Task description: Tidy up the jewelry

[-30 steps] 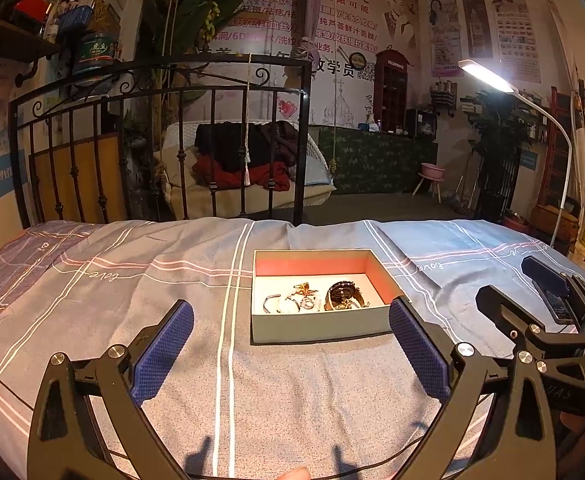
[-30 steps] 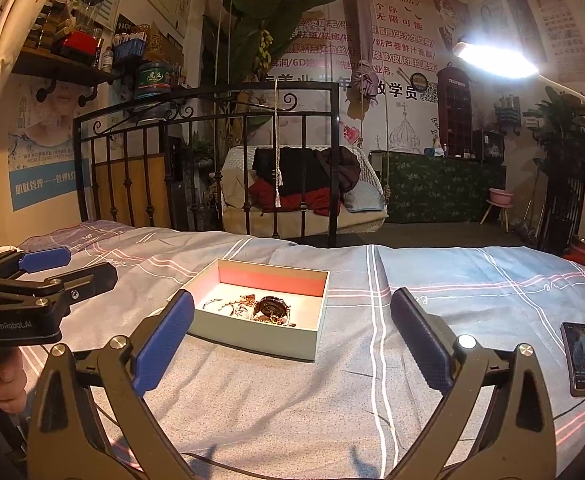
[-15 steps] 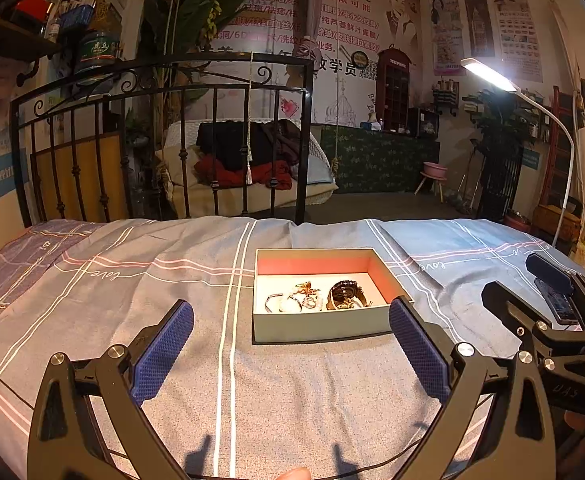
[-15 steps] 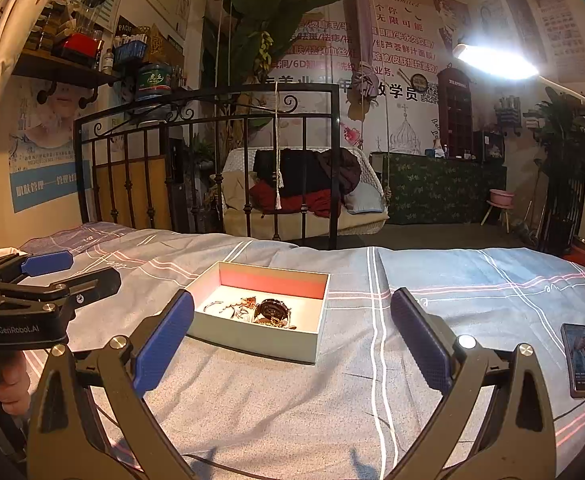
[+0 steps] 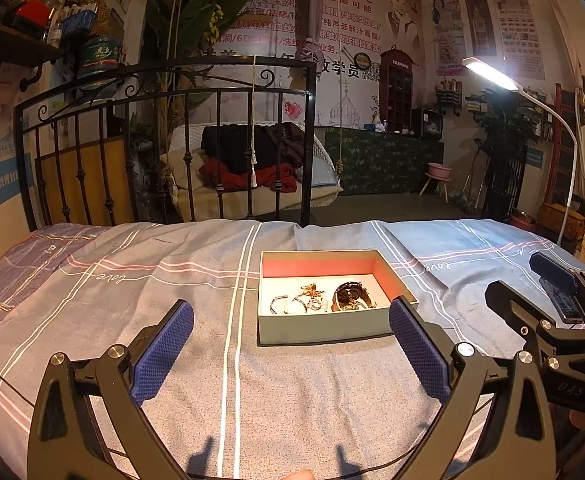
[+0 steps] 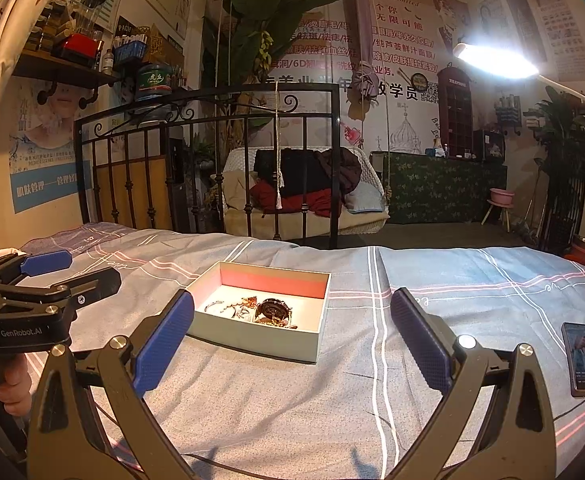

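An open grey box (image 5: 324, 330) with a pink lining lies on the striped bed sheet; it also shows in the right wrist view (image 6: 252, 340). Inside lie a dark watch (image 5: 350, 296), silver bangles (image 5: 288, 305) and a gold piece (image 5: 312, 289); the watch shows in the right wrist view too (image 6: 273, 310). My left gripper (image 5: 290, 344) is open and empty, just short of the box's near wall. My right gripper (image 6: 292, 336) is open and empty, a little back from the box. Each gripper appears at the edge of the other's view.
A phone (image 6: 583, 358) lies on the sheet to the right of my right gripper. A black iron bed rail (image 5: 164, 140) stands at the far edge. A floor lamp (image 5: 492, 74) shines from the right. The sheet (image 5: 92, 300) stretches out left of the box.
Both grippers have barely moved; the box sits slightly higher in the right wrist view. Both stay open.
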A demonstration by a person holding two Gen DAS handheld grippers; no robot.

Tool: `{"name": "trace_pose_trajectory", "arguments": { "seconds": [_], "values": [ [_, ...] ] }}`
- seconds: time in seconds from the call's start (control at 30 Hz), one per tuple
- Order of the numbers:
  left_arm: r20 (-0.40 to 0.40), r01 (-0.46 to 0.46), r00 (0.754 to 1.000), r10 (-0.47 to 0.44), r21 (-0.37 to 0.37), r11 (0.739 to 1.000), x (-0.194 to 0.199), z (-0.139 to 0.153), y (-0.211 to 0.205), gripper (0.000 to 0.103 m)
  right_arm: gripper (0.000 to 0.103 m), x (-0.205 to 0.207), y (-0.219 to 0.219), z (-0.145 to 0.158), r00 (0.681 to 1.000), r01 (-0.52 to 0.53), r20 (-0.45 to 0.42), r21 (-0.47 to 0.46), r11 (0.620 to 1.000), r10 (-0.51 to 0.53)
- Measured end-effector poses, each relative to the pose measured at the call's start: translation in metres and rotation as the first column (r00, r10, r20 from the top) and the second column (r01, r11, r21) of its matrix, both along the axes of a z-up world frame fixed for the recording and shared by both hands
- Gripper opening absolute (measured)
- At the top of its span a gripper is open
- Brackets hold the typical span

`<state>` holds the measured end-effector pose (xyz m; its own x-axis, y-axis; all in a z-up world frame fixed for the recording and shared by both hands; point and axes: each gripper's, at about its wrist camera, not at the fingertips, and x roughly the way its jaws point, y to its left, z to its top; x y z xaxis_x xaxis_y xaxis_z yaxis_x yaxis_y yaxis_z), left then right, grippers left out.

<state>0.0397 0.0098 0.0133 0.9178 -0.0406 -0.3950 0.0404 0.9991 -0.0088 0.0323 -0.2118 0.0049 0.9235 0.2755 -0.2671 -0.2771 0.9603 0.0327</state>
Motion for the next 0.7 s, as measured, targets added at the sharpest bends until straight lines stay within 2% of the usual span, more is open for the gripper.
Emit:
{"name": "trace_pose_trajectory", "arguments": {
  "seconds": [0.7],
  "values": [
    [0.004, -0.020, 1.000, 0.020, -0.021, 1.000, -0.0016, 0.0003, -0.0009, 0.096, 0.097, 0.0002, 0.0040, -0.0014, 1.000, -0.007, -0.008, -0.004, 1.000, 0.007]
  ]
}}
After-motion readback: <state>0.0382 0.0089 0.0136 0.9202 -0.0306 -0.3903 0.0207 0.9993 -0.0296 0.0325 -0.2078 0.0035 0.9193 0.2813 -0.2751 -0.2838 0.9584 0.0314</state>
